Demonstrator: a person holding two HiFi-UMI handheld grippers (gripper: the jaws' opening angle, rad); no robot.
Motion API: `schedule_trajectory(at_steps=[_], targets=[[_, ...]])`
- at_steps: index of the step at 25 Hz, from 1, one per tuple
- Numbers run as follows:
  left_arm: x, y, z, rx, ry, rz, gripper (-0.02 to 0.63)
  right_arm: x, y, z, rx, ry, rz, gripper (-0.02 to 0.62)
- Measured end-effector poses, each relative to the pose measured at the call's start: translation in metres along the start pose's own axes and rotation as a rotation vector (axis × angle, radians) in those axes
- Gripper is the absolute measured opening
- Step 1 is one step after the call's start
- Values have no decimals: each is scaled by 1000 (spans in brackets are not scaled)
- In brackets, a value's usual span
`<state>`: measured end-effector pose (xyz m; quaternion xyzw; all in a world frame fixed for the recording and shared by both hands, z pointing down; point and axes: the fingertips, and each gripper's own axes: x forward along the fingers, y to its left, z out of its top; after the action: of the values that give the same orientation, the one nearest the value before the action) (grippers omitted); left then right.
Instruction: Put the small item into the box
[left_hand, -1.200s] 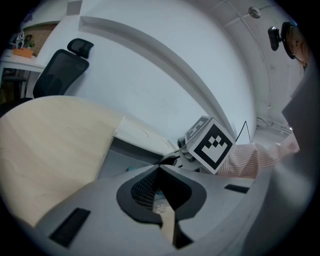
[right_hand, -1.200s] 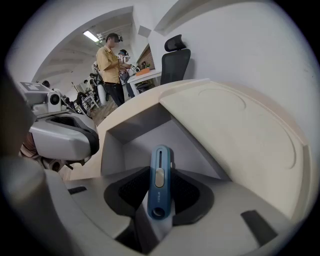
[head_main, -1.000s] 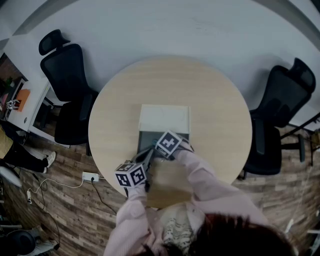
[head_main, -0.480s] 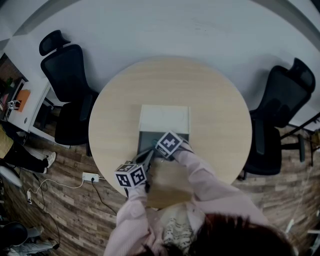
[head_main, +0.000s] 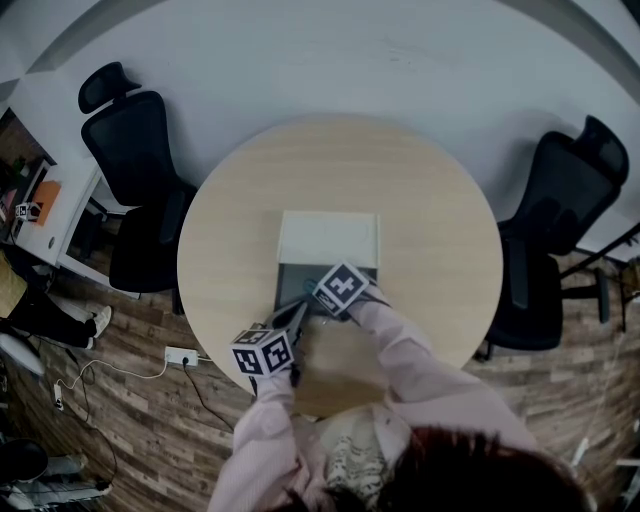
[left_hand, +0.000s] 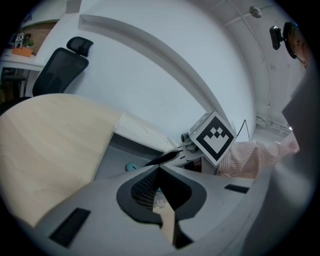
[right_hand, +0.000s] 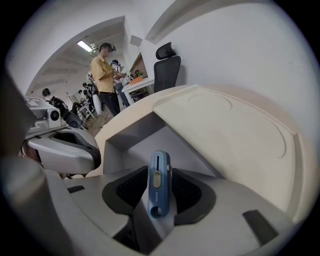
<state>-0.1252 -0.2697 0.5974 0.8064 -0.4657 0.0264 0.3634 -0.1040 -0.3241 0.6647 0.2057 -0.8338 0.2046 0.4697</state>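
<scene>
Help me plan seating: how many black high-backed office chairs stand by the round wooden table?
2: one black high-backed office chair at the round wooden table's left, the other at its right. The person may hide more.

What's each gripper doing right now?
Left gripper: closed on a thin tan flap.
Right gripper: open, jaws just widened, blue item between them.

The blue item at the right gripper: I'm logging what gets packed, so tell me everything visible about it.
The blue item is slim, oblong and round-ended, plastic-looking, with a long slot, an oval grey slider and a hole at its near end. It stands lengthwise between the jaws of the right gripper, which have just been opening, its far end pointing toward the open box. It looks loose, resting on the gripper.
</scene>
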Motion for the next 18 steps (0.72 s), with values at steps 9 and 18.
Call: schedule_trajectory(at_steps=[9, 18], targets=[[-4, -4, 1, 25, 0, -2, 11, -27, 6, 10, 29, -141, 27, 103], [-13, -13, 5, 82, -15, -3, 11, -57, 22, 14, 89, -328, 69, 44]])
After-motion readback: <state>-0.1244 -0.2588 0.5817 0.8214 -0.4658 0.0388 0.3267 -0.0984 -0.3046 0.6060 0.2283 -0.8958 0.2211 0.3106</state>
